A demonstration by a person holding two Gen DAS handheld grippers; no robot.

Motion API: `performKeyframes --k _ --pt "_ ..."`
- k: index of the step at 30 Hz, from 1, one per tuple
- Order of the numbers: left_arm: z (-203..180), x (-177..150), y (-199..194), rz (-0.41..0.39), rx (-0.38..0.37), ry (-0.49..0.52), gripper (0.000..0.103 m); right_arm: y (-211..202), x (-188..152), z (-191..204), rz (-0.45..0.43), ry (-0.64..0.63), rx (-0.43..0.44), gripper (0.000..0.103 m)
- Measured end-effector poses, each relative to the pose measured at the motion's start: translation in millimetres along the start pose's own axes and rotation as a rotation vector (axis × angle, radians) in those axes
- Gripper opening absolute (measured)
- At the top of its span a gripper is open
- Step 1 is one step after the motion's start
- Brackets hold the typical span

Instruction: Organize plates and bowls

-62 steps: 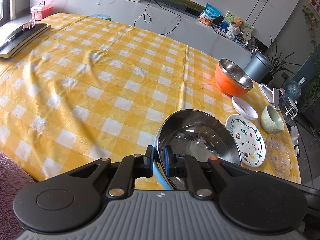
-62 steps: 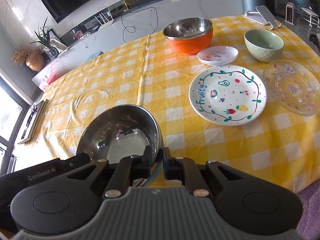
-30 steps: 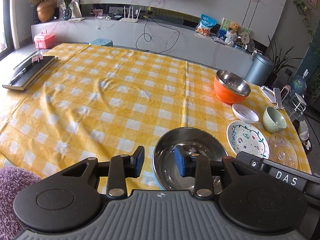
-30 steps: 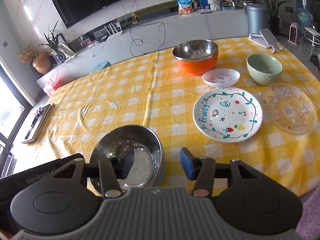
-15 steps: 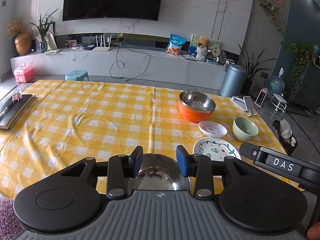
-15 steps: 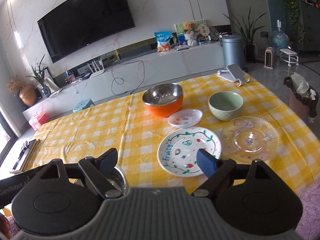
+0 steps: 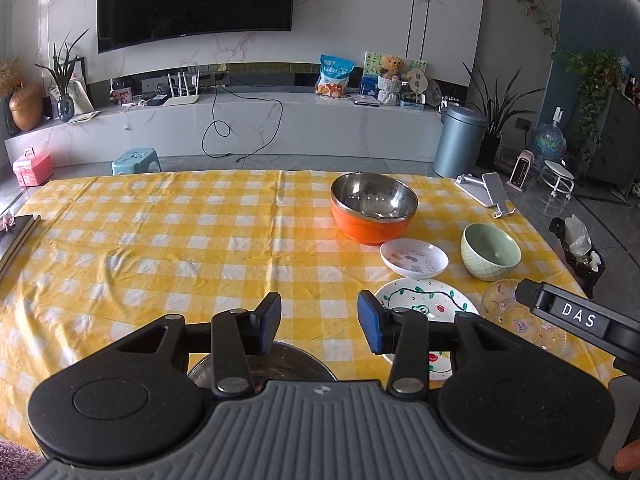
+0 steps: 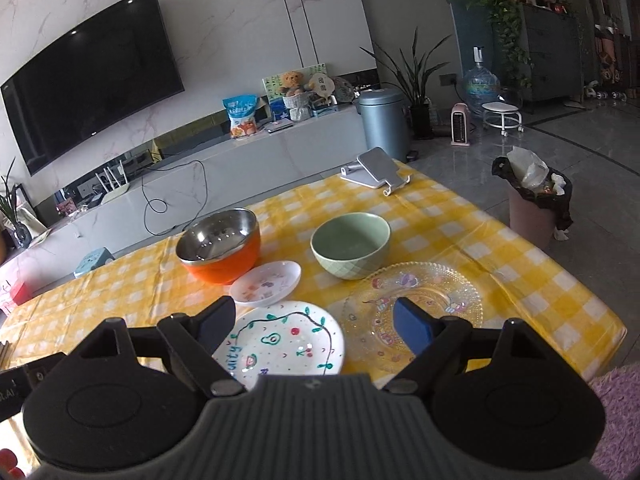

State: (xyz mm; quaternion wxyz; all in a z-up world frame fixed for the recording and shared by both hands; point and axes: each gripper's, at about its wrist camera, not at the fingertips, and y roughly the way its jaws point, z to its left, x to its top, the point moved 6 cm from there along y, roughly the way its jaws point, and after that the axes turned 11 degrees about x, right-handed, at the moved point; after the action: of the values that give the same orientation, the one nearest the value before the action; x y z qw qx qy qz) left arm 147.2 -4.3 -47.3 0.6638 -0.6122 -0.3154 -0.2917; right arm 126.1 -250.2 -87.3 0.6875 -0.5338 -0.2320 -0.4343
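Note:
A steel bowl [image 7: 296, 362] sits on the yellow checked table near its front edge, mostly hidden under my open, empty left gripper [image 7: 319, 322]. Further right stand an orange bowl [image 7: 373, 212] [image 8: 219, 251], a small white dish [image 7: 414, 258] [image 8: 266, 283], a green bowl [image 7: 490, 252] [image 8: 351, 246], a painted "Fruity" plate [image 7: 424, 304] [image 8: 280, 342] and a clear glass plate [image 7: 516, 316] [image 8: 412, 300]. My right gripper [image 8: 310, 322] is wide open and empty, above the painted plate and glass plate.
A phone stand [image 7: 486, 192] [image 8: 376, 170] lies at the table's far right corner. A book [image 7: 14, 236] lies at the left edge. A bin [image 8: 536, 204] stands on the floor to the right. The other gripper's body [image 7: 580, 322] shows at right.
Both grippers let go of the steel bowl, opened and pulled back and up. The right gripper swung right towards the plates; the bowl stays on the table.

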Motion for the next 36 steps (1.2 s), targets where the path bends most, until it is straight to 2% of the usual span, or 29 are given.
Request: performKeyframes --k 5,7,9,12,15,20,27,32,34,36 --pt "-9 12 20 -0.003 0.037 0.032 0.055 32 -5 -12 0.072 0.069 0.004 0.085" --pt "-11 16 31 0.006 0.036 0.033 0.061 45 -5 -16 0.092 0.085 0.008 0.085" --pt "-15 19 43 0.021 0.029 0.034 0.071 56 -3 -18 0.098 0.106 0.015 0.085" --pt "-20 25 65 0.086 -0.013 0.012 0.071 74 4 -17 0.112 0.136 0.049 0.085" --pt "-26 34 83 0.120 -0.054 -0.007 0.071 94 15 -11 0.127 0.114 0.071 0.083" --pt "-32 62 110 0.133 -0.096 -0.027 0.071 128 40 7 0.135 0.078 0.113 0.072" --pt "-31 86 160 0.188 -0.110 -0.082 0.065 180 67 25 0.158 0.037 0.170 0.054" --pt "-38 91 195 0.210 -0.069 -0.083 0.060 208 71 22 0.195 0.043 0.175 0.040" --pt "-42 94 206 0.217 -0.068 -0.079 0.059 221 73 19 0.208 0.059 0.181 0.038" --pt "-47 95 215 0.226 -0.068 -0.065 0.053 230 72 18 0.219 0.066 0.182 0.034"
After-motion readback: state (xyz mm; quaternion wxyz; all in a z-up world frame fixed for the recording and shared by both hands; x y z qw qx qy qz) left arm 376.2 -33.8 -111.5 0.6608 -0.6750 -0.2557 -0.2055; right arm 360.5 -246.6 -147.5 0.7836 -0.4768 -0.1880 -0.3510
